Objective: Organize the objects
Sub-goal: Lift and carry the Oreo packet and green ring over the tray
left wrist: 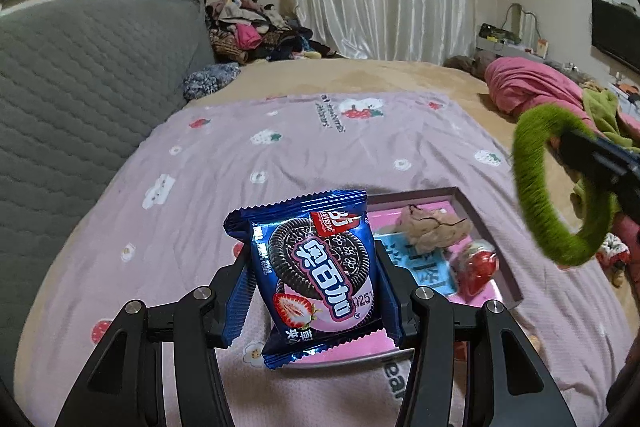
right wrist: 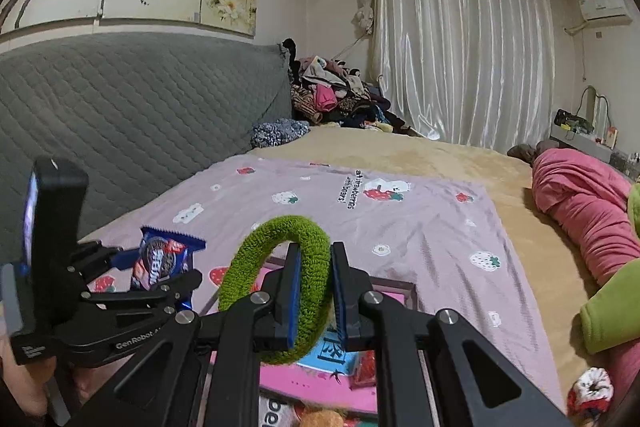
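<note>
Left gripper point(left wrist: 316, 287) clamps Oreo packet point(left wrist: 316, 267); right gripper point(right wrist: 316, 291) pinches green hair ring point(right wrist: 276, 287). Lower both squarely over pink tray point(left wrist: 500, 247), release gently.

The biscuit packet point(left wrist: 316, 275) hides the near left corner of the tray point(left wrist: 476, 215); the green ring point(left wrist: 560, 187) is blurred, and the right gripper point(left wrist: 600, 163) runs off the frame's edge.

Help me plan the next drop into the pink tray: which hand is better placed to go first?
Left, probably. The left gripper holds the cookie packet right over the pink tray. The right gripper pinches the green ring off to the tray's side.
</note>
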Tool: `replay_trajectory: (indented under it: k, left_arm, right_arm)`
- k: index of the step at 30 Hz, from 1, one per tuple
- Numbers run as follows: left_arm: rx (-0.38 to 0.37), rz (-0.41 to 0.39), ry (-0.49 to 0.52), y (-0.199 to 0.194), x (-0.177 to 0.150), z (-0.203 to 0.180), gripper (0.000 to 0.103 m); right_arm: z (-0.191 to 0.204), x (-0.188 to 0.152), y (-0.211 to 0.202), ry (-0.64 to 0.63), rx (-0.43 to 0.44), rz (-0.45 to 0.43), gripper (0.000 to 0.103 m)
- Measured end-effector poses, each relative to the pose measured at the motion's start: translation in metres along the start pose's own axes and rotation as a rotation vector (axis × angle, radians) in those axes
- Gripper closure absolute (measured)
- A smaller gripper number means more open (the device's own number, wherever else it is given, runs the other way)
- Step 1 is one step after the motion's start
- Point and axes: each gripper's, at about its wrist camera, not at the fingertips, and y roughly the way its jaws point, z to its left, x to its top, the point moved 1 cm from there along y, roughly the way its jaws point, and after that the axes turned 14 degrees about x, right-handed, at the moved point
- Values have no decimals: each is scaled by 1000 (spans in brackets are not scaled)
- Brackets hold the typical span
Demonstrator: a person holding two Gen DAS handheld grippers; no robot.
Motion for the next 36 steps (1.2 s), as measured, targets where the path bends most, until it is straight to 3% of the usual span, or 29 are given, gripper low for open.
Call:
replay_trajectory:
  k: [7, 13, 22, 36]
  left_arm:
    - [9, -15, -45, 31, -21, 3, 47]
    - [10, 9, -17, 60, -37, -2, 47]
    - [19, 79, 9, 100, -55, -12, 47]
    - [5, 156, 27, 122, -69, -17, 47]
  right_arm:
    - [-9, -20, 23, 22, -16, -13, 89]
    - [-25, -45, 52, 52, -10, 23, 89]
    - [-32, -74, 90, 41, -3, 112, 89]
    - [-35, -99, 120, 46, 0, 244, 89]
